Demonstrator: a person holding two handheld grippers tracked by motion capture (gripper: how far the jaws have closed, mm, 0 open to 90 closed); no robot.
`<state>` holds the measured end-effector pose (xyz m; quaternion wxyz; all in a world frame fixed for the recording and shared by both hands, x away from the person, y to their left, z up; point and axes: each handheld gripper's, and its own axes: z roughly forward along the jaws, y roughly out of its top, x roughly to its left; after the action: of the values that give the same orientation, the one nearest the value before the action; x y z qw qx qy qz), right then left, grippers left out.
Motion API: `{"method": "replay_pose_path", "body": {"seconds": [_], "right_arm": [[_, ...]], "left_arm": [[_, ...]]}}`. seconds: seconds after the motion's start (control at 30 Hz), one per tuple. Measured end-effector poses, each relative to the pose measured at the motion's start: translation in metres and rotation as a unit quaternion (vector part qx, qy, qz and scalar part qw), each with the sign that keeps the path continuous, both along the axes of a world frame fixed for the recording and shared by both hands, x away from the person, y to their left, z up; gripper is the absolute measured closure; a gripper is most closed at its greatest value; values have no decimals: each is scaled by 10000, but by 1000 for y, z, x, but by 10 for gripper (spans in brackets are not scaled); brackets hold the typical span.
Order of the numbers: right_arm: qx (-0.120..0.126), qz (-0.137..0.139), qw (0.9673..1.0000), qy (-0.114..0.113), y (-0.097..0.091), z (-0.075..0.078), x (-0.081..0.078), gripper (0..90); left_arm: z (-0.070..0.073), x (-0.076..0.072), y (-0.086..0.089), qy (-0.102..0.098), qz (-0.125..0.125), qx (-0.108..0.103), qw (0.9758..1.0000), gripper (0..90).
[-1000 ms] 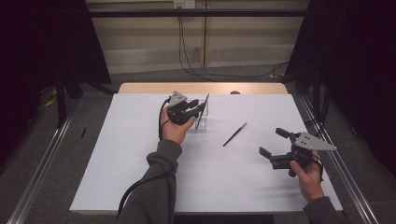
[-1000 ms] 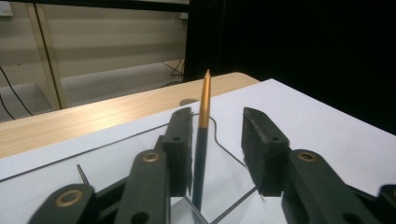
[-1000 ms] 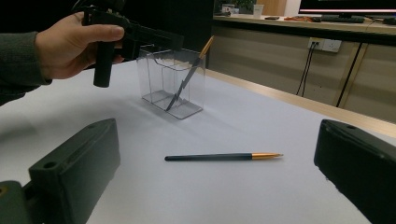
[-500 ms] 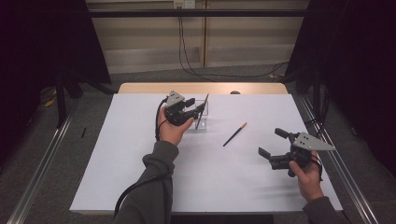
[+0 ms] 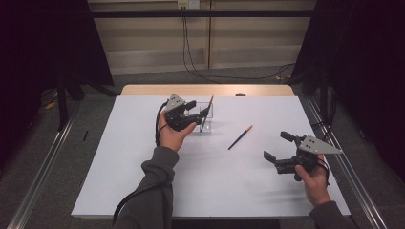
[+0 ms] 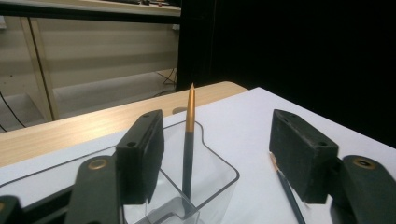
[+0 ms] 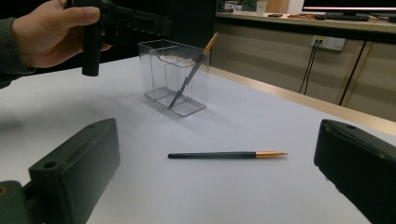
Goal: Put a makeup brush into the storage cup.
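Left gripper (image 5: 197, 110): jaws spread wide, nothing between them, poised over a clear plastic holder (image 5: 206, 119); in the left gripper view the near jaw hangs just by the holder's rim, contact not certain. A dark pencil with a gold end (image 6: 188, 144) stands in the holder, leaning, gold tip up and clear of both jaws. In the right gripper view the same pencil (image 7: 192, 74) slants across the holder (image 7: 175, 77), its tip above the rim. Left hand (image 5: 173, 136) wraps the gripper's handle from below. Right gripper (image 5: 278, 148): jaws also wide apart and empty, held low over the white table cover (image 5: 143, 191) near its right edge, well apart from the holder. A second pencil (image 5: 239, 137) lies flat on the cover between the holder and the right gripper, touching neither. Right hand (image 5: 313, 179) grips the handle, grey plate on top.
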<state>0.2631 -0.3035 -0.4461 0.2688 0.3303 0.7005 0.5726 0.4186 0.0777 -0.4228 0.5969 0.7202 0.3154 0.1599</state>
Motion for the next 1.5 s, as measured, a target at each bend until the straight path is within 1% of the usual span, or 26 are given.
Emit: {"method": "replay_pose_path", "body": {"seconds": [0.03,0.17,0.2,0.23,0.37,0.4,0.43,0.47,0.5,0.6,0.63,0.67,0.7,0.77,0.9,0.97,1.03,1.1,1.13,1.17,1.2,1.23,1.27,1.3,1.4,1.5], "right_arm": [[-4,-4,10000,-1,0,0,0,0],[9,10,10000,2,0,0,0,0],[10,3,10000,1,0,0,0,0],[14,-5,10000,5,0,0,0,0],[-8,19,10000,5,1,0,0,0],[-10,19,10000,4,1,0,0,0],[4,14,10000,10,1,0,0,0],[10,13,10000,8,1,0,0,0],[13,15,10000,8,2,0,0,0],[-17,12,10000,2,1,0,1,0],[-22,26,10000,-3,1,-1,1,0],[-20,35,10000,8,1,0,1,0],[-18,48,10000,12,2,-1,1,0],[-24,36,10000,10,2,-1,1,0],[-25,40,10000,9,2,-1,1,0],[-13,50,10000,15,2,-1,1,0],[-3,56,10000,13,2,-1,1,0],[-23,46,10000,6,2,-1,1,0],[-33,34,10000,10,2,0,1,0],[-21,42,10000,2,2,0,1,0],[-22,39,10000,6,2,-1,1,0],[-8,45,10000,7,2,-1,1,0],[7,36,10000,10,2,-1,1,0],[-8,51,10000,6,2,-1,1,0],[-24,41,10000,3,2,-1,1,0],[-26,40,10000,17,2,-1,1,0]], "left_arm": [[0,-1,-1,2,70,-89,9999,330],[1,-4,2,-60,37,20,10000,282],[1,-4,2,-39,56,-25,10000,271],[0,-4,4,-96,-57,66,9999,264],[0,-7,6,72,-76,-33,9999,218],[0,-7,6,63,-80,-65,9999,214],[1,-8,6,51,-16,1,10000,209],[1,-8,8,34,-78,-26,10000,201],[1,-9,7,86,-58,-141,9998,194],[2,-10,10,33,-104,-20,9999,161],[2,-10,11,28,-146,-108,9998,150],[2,-11,13,43,-195,-20,9998,137],[2,-12,12,12,-46,-1,10000,125],[1,-12,14,83,-101,-75,9999,112],[0,-12,18,89,-178,-49,9998,81],[0,-14,20,126,-207,-144,9996,61],[-1,-14,22,142,-235,-217,9994,53],[-1,-15,25,91,-249,-177,9995,36],[-1,-15,25,114,-283,-253,9992,33],[-1,-15,27,70,-378,-208,9990,21],[-1,-17,27,80,-341,-215,9992,20],[-2,-17,29,37,-475,-134,9988,18],[-3,-18,29,31,-341,-145,9993,9],[-3,-18,31,65,-461,-158,9988,8],[-5,-20,35,57,-402,-314,9987,9],[-5,-22,38,23,-449,-257,9987,8]]}}
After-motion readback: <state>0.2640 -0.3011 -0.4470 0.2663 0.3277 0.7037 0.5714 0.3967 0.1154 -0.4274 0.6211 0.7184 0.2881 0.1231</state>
